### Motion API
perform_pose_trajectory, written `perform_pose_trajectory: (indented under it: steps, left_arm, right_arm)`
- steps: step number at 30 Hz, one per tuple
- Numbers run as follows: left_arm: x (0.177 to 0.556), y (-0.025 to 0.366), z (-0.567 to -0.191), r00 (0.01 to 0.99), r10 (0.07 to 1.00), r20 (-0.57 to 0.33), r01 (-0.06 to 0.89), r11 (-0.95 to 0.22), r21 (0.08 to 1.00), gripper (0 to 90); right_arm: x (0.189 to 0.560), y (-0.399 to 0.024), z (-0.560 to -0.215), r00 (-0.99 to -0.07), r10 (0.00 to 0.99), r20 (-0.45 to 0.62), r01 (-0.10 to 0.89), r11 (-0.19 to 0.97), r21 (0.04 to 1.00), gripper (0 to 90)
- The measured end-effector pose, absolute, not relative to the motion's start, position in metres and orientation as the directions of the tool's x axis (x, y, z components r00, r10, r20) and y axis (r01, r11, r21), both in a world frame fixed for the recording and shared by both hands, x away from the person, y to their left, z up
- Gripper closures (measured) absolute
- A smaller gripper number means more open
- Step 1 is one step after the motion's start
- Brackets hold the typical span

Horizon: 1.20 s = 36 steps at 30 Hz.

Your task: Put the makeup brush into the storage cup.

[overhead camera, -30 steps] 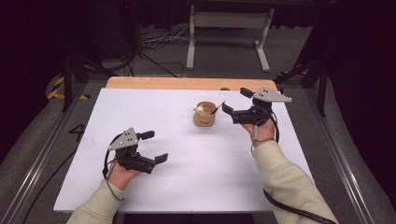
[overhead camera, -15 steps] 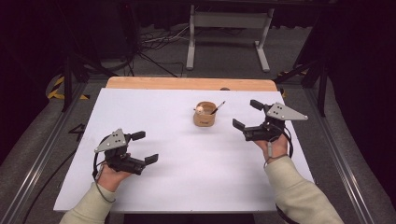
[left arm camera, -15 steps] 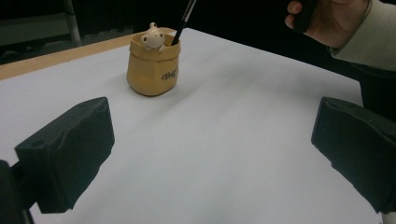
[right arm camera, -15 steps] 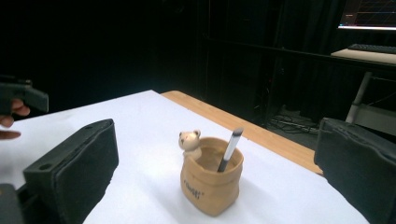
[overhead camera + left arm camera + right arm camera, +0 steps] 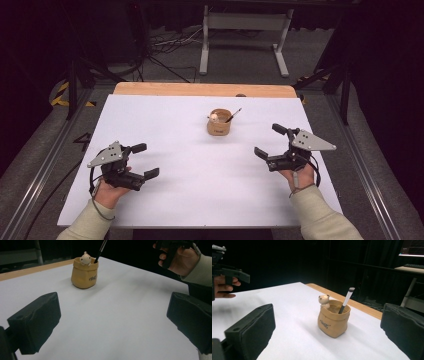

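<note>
A tan bag-shaped pen holder (image 5: 219, 123) stands upright on the white table, a little beyond its middle. A small cream bear figure (image 5: 324, 300) sits on its rim, and a black pen (image 5: 345, 301) with a pale tip leans inside. My left gripper (image 5: 145, 160) hovers open near the front left, far from the holder, with nothing between its jaws. My right gripper (image 5: 268, 140) is open and holds nothing, to the right of the holder and nearer the person. The left gripper view has the holder (image 5: 84, 273) far ahead between the spread jaws, with the right hand (image 5: 178, 261) at the upper right.
The white table top (image 5: 200, 200) ends in a wooden strip (image 5: 200, 89) at the far edge. Beyond it are a metal stand's legs (image 5: 245, 42) and cables on the dark floor. Metal rails (image 5: 360, 165) run along both sides.
Both grippers have drawn back toward the person and outward. The right one has left the holder's side and moved right and nearer. Both remain open.
</note>
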<state>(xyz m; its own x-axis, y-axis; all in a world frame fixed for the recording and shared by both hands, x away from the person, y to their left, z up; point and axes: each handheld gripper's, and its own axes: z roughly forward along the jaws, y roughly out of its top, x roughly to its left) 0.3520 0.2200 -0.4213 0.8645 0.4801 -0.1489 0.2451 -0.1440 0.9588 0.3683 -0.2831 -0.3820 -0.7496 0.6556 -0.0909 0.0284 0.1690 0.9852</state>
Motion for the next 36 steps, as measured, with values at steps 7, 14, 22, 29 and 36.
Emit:
perform_pose_trajectory:
  steps: [7, 14, 22, 29, 36]
  left_arm:
    - [0.348, 0.224, -0.425, 0.872, 0.462, -0.159, 0.245, -0.132, 0.960, 0.1]
    - [0.346, 0.228, -0.430, 0.872, 0.461, -0.163, 0.242, -0.117, 0.963, 0.0]
    - [0.343, 0.233, -0.439, 0.866, 0.469, -0.173, 0.243, -0.091, 0.966, 0.1]
    - [0.344, 0.236, -0.443, 0.859, 0.476, -0.189, 0.249, -0.064, 0.966, 0.1]
    - [0.345, 0.234, -0.449, 0.847, 0.494, -0.195, 0.254, -0.054, 0.966, 0.1]
  right_arm:
    - [0.358, -0.288, -0.396, -0.751, 0.653, -0.098, 0.024, 0.175, 0.984, 0.0]
    - [0.351, -0.292, -0.411, -0.750, 0.655, -0.087, 0.039, 0.176, 0.984, 0.0]
    - [0.346, -0.294, -0.426, -0.750, 0.657, -0.074, 0.060, 0.178, 0.982, 0.0]
    - [0.343, -0.296, -0.439, -0.742, 0.668, -0.056, 0.079, 0.169, 0.982, 0.0]
    - [0.341, -0.299, -0.442, -0.733, 0.678, -0.053, 0.080, 0.162, 0.984, 0.0]
